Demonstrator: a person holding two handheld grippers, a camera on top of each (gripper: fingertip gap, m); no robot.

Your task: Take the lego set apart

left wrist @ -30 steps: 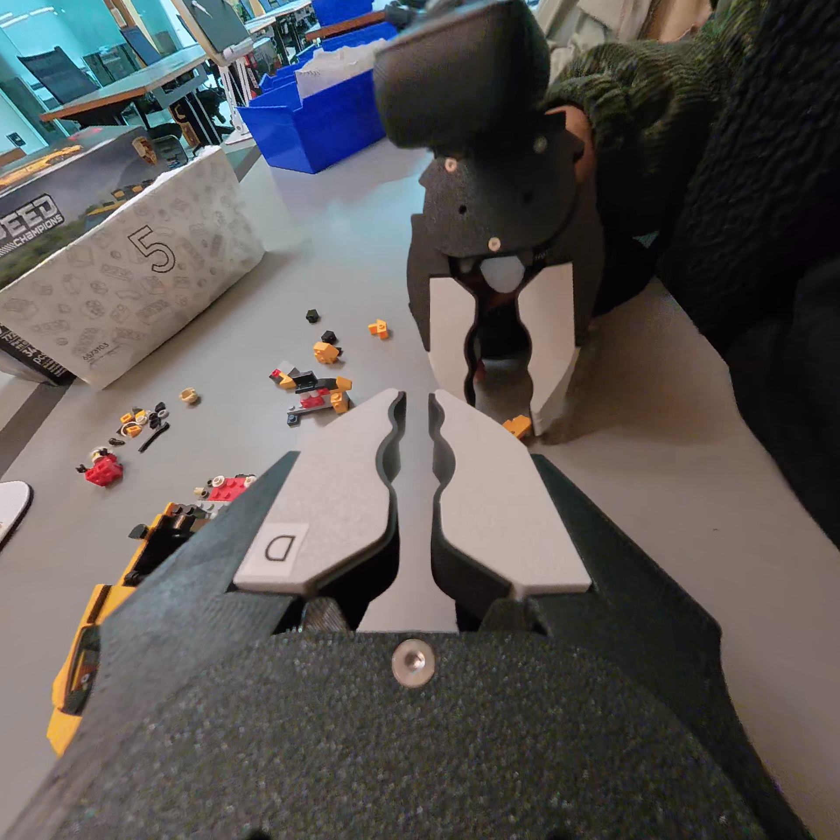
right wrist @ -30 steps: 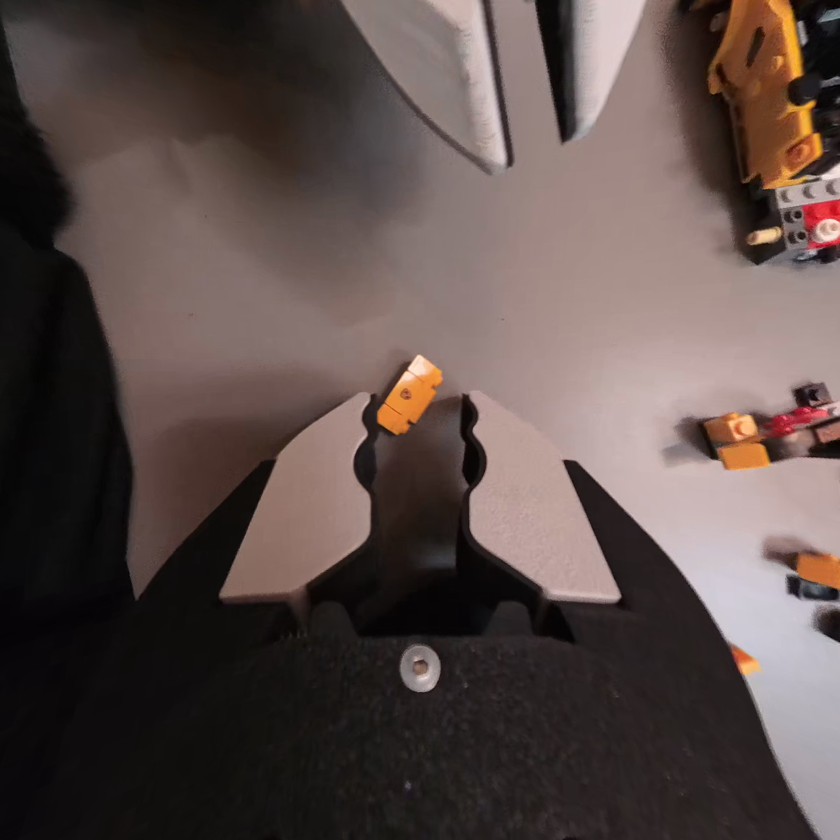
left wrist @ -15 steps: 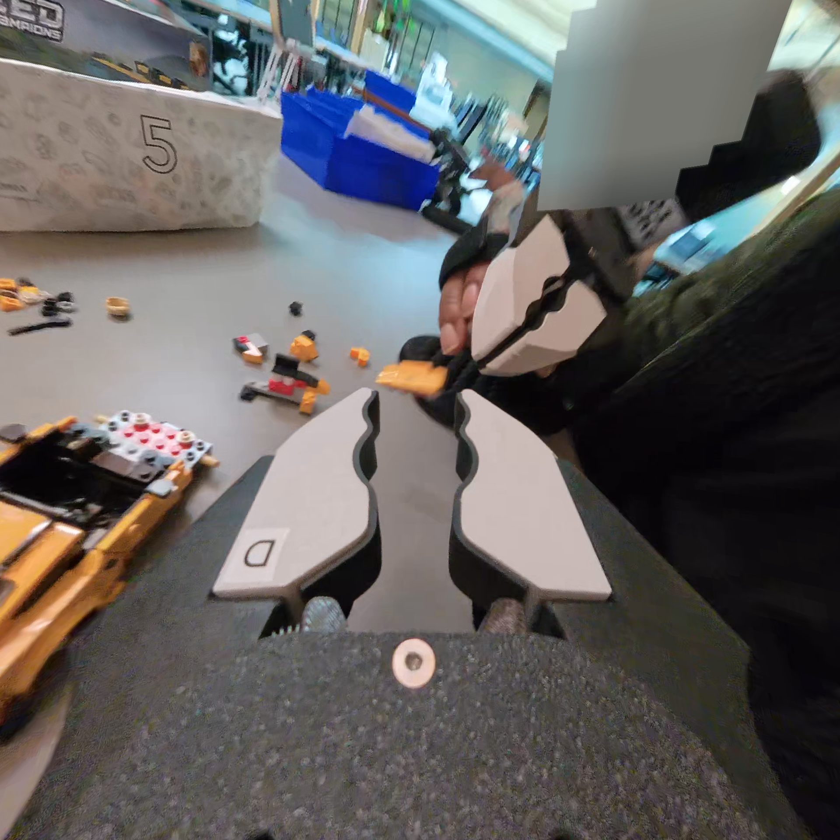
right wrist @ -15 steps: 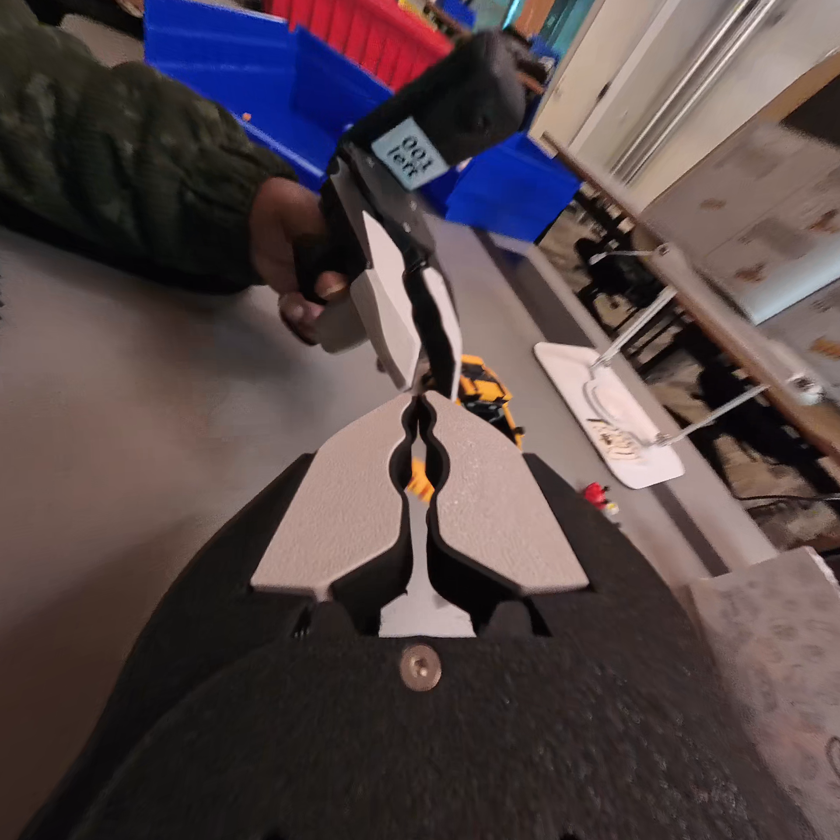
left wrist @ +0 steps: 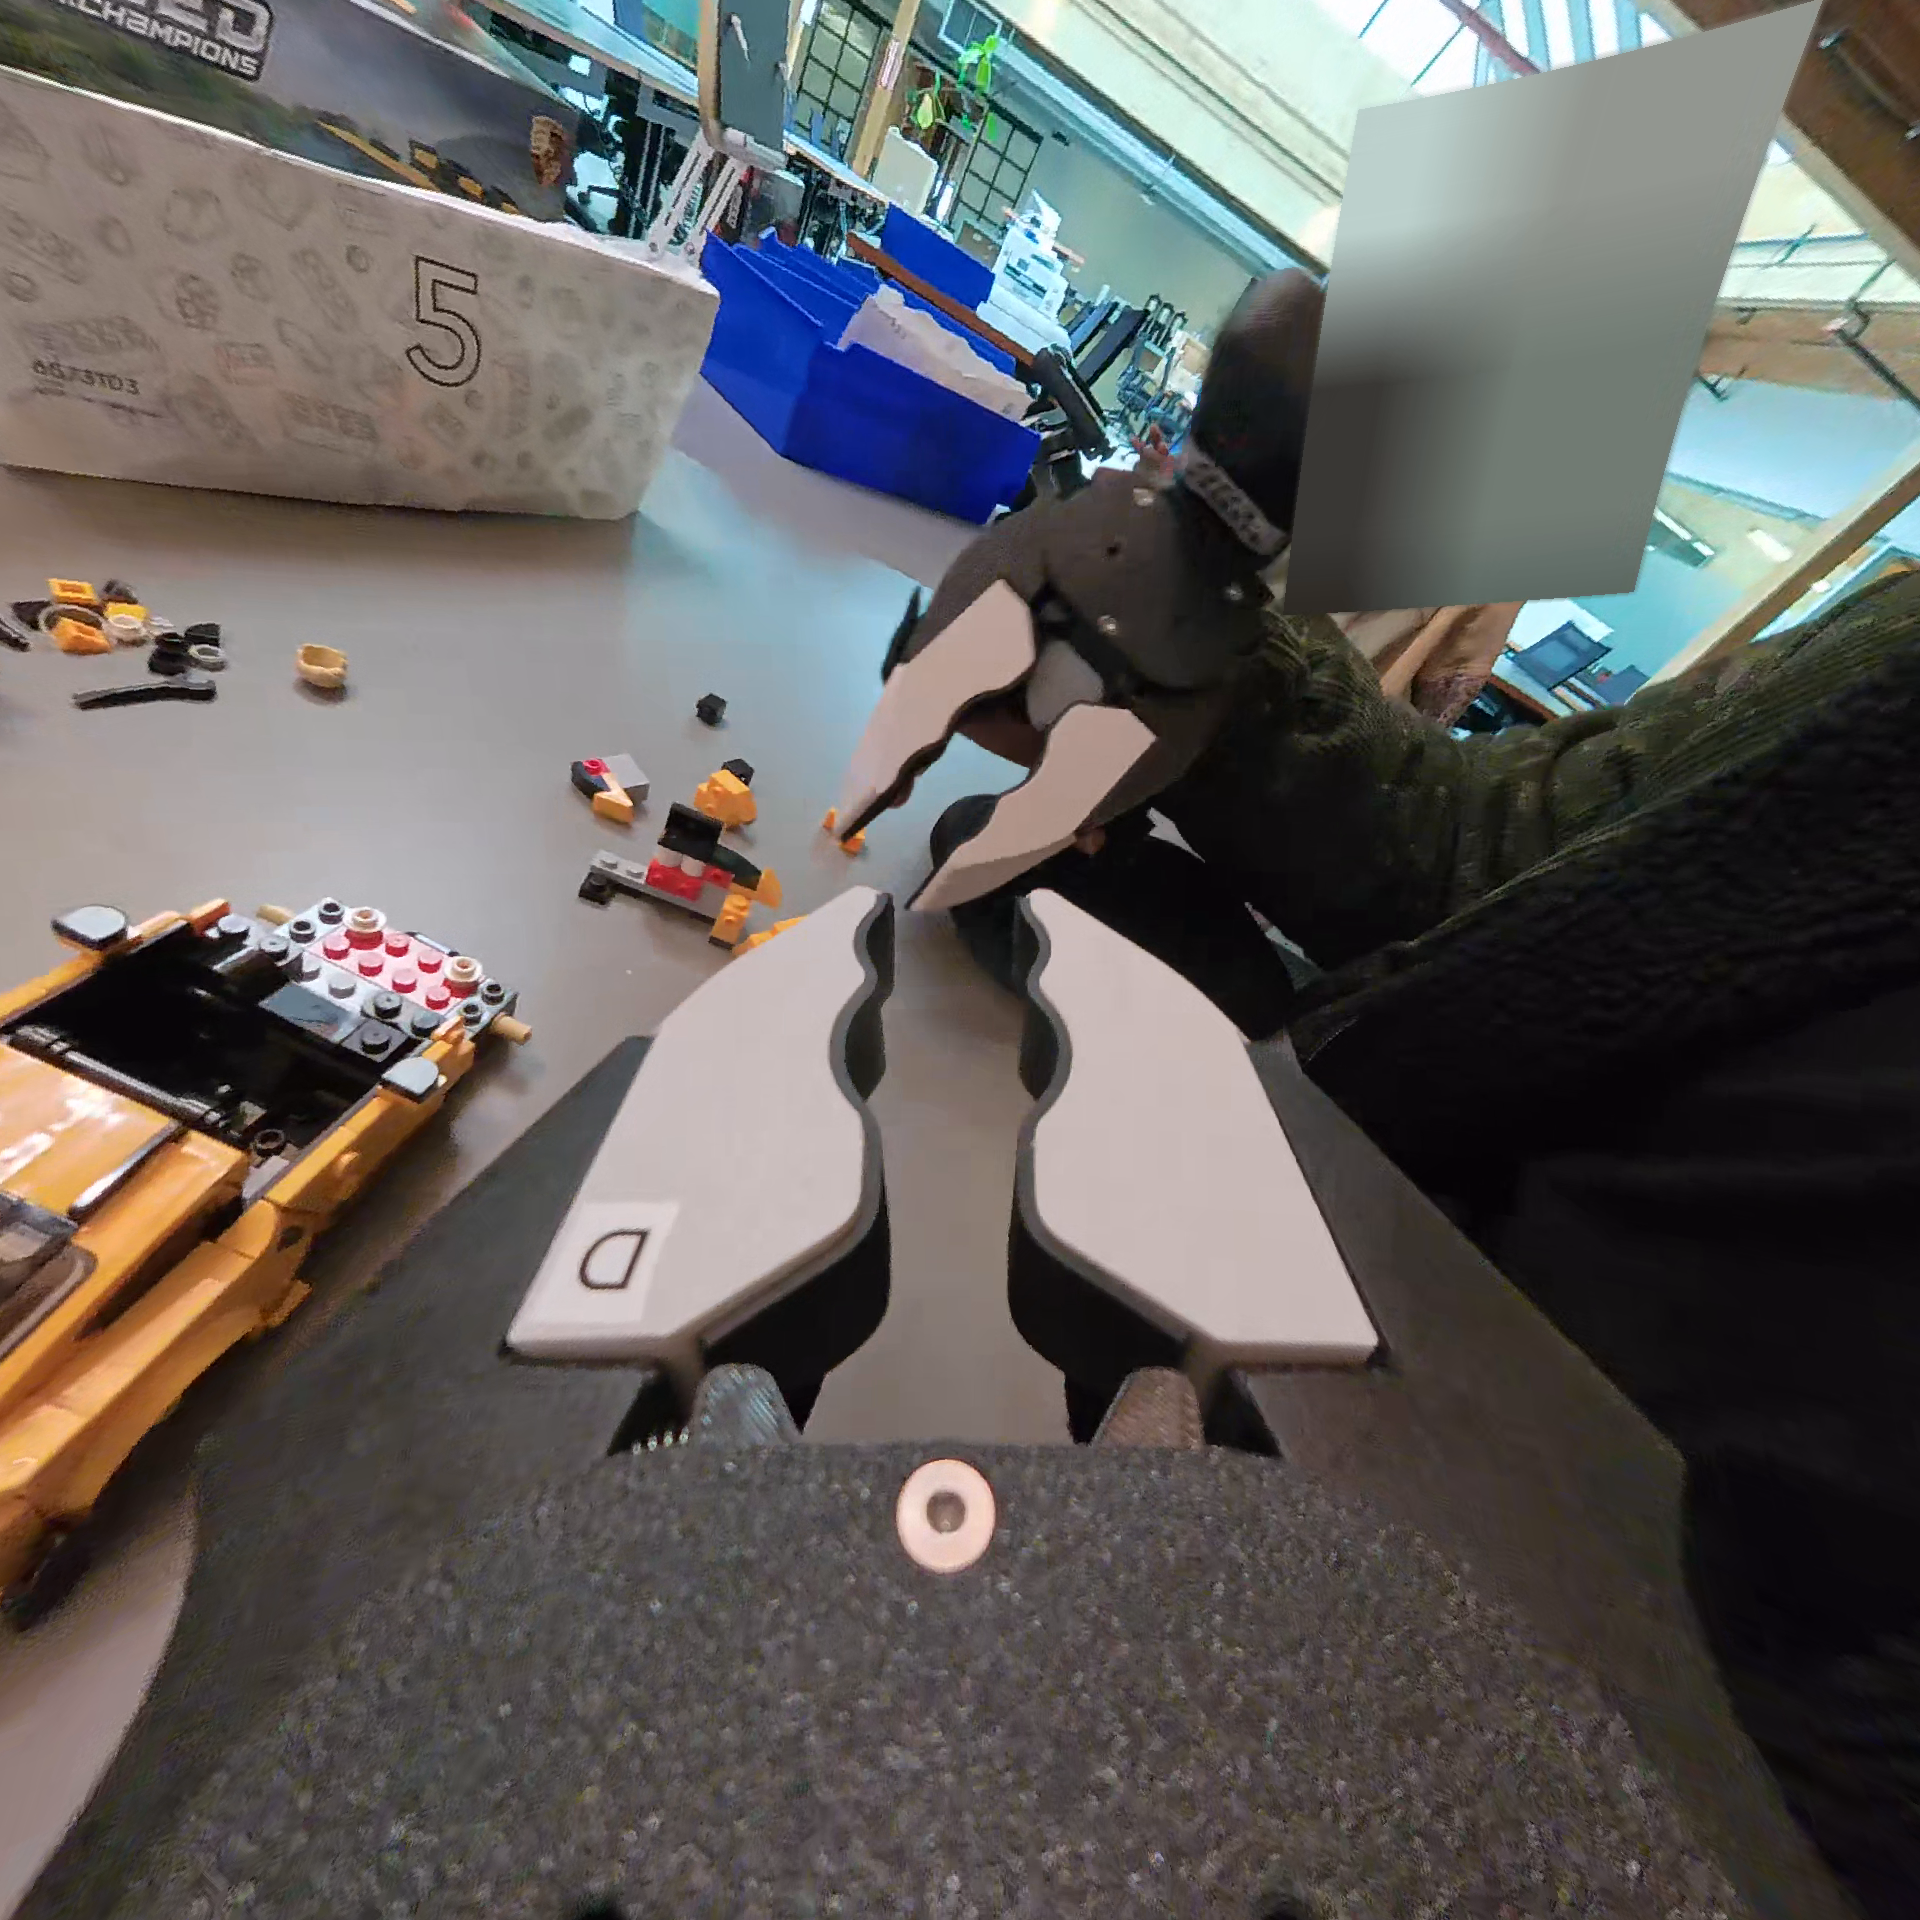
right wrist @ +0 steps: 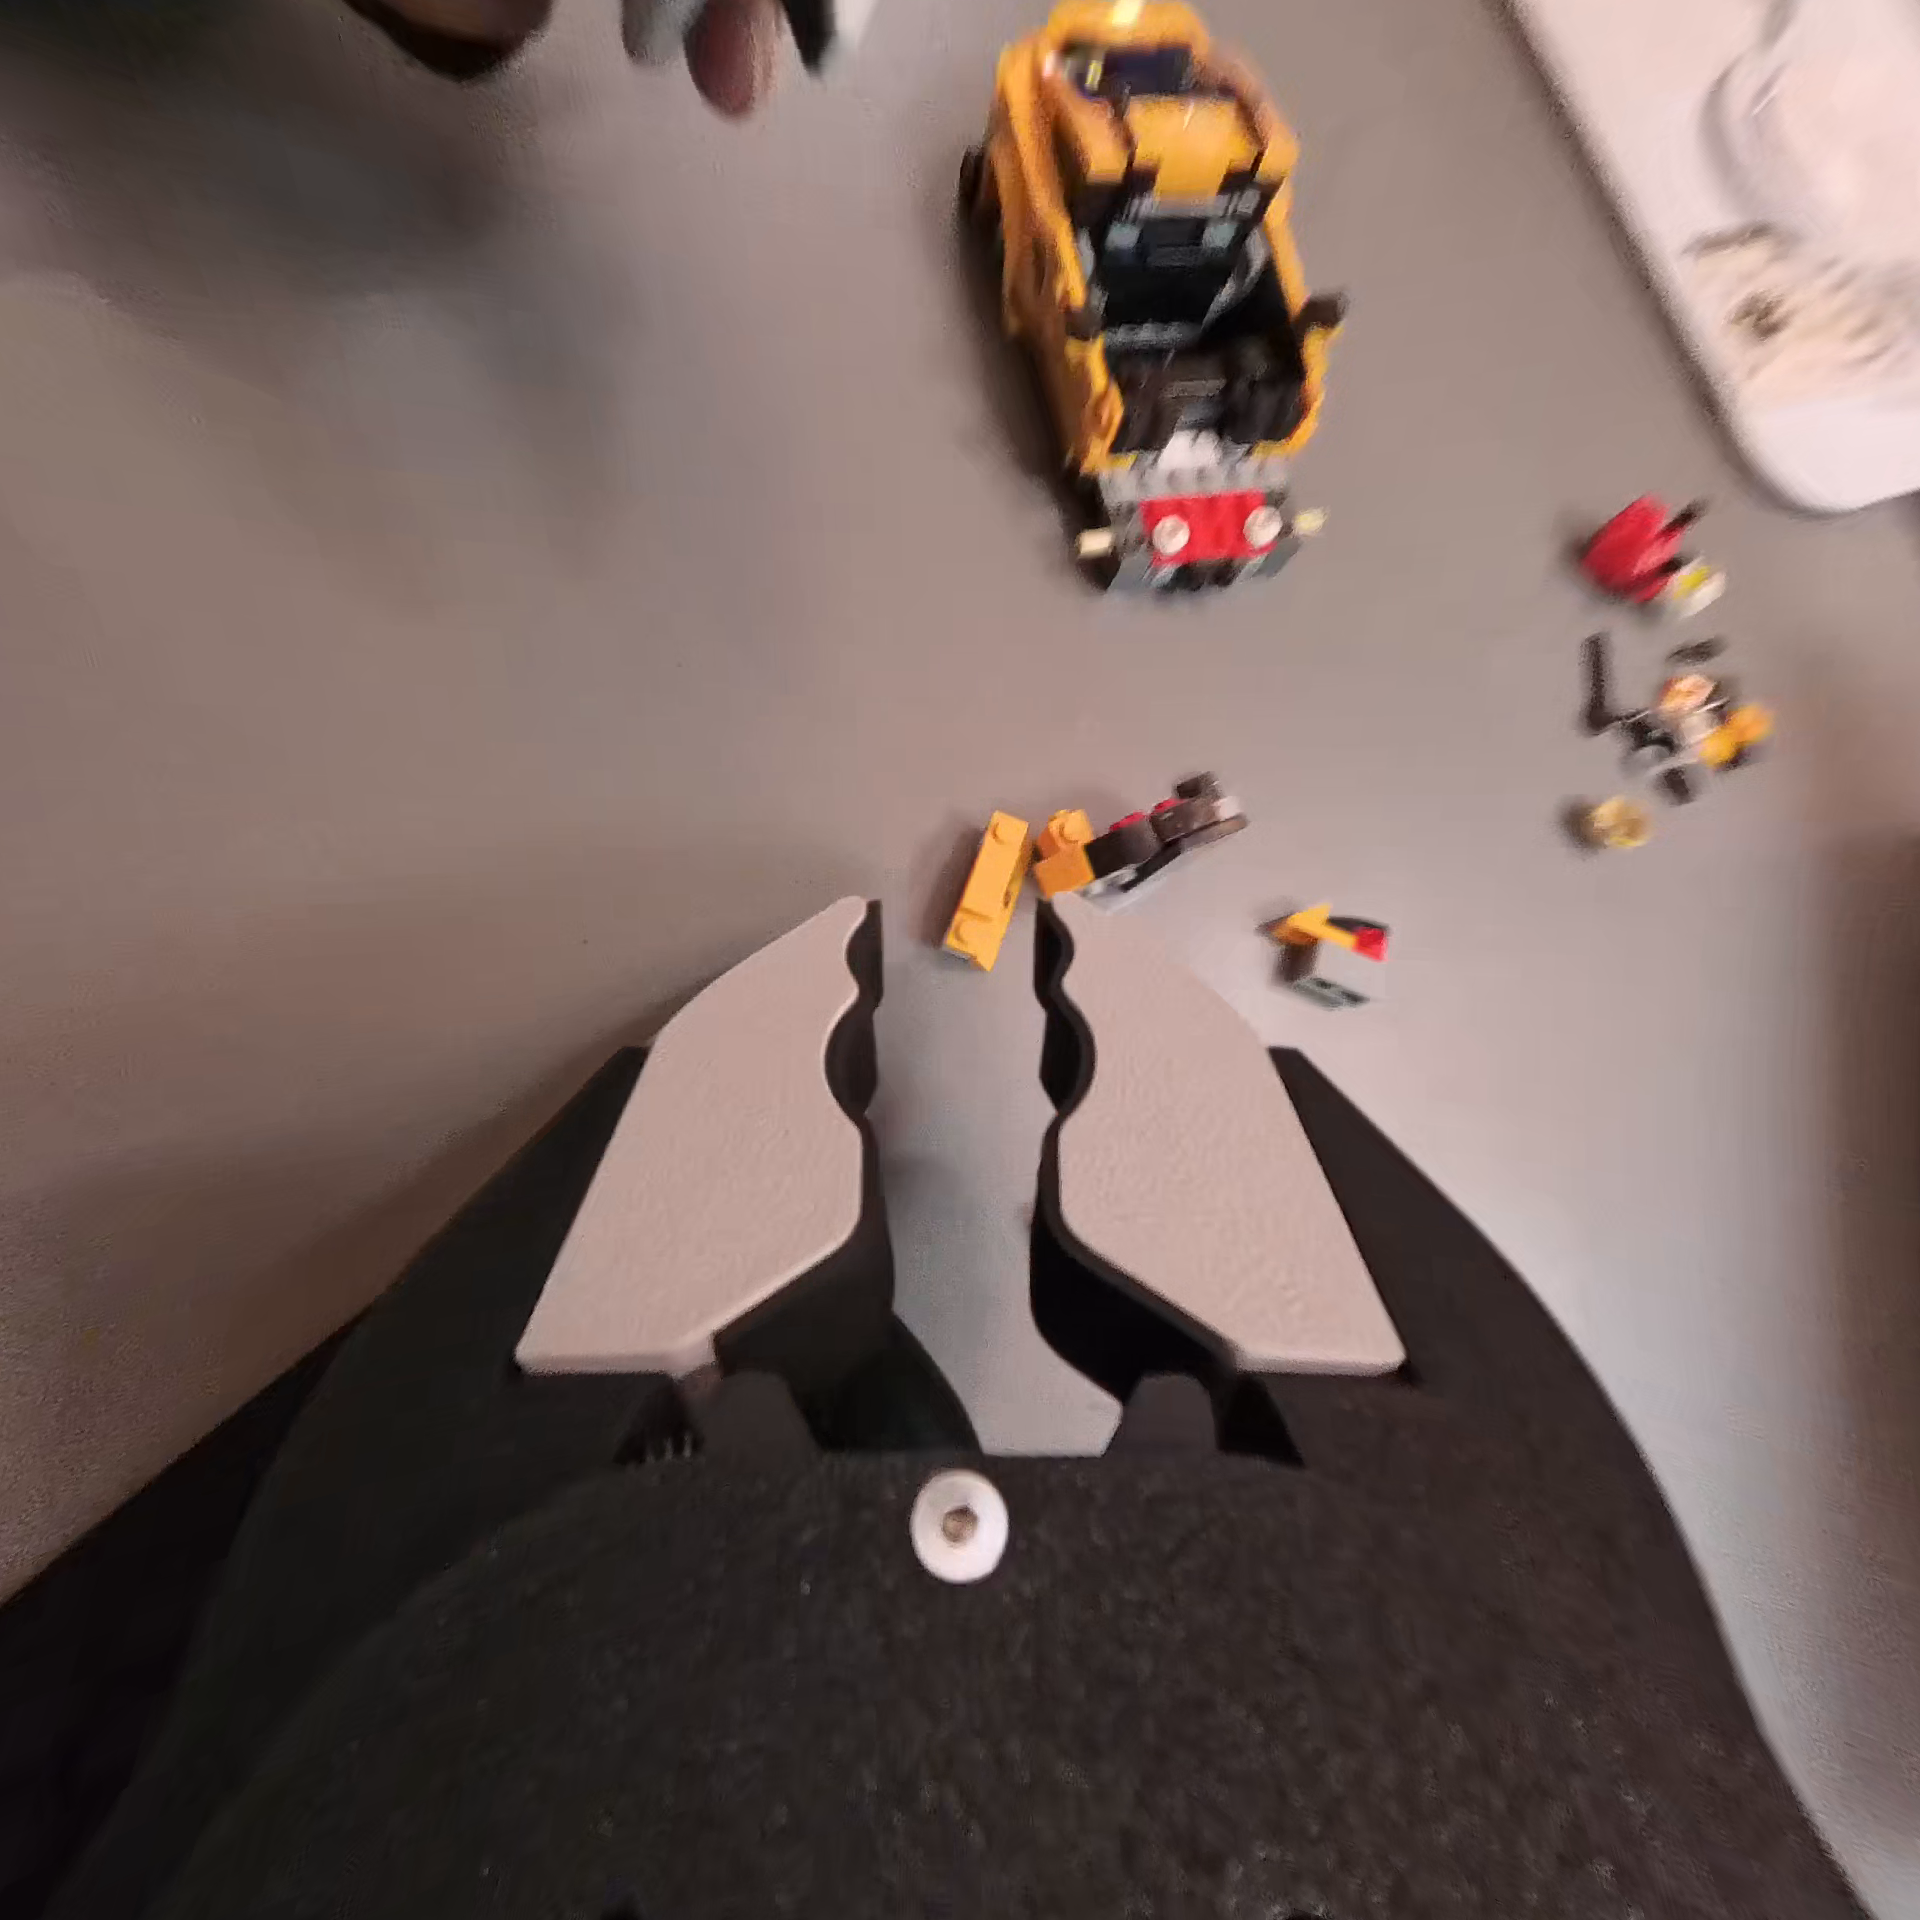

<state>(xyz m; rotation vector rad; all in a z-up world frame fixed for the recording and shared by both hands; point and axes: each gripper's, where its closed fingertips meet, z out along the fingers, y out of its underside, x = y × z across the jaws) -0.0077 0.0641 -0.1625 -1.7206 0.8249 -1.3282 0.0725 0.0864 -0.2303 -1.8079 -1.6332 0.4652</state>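
Both hand-held grippers are released and empty: left hand-held gripper (left wrist: pixel 951 914), right hand-held gripper (right wrist: pixel 956 914) above a loose orange plate (right wrist: pixel 982 891). The yellow lego car (right wrist: pixel 1143 301) sits mostly built on the surface (right wrist: pixel 416 623), well apart. Risk: a sloppy pinch flicks small pieces off the edge.
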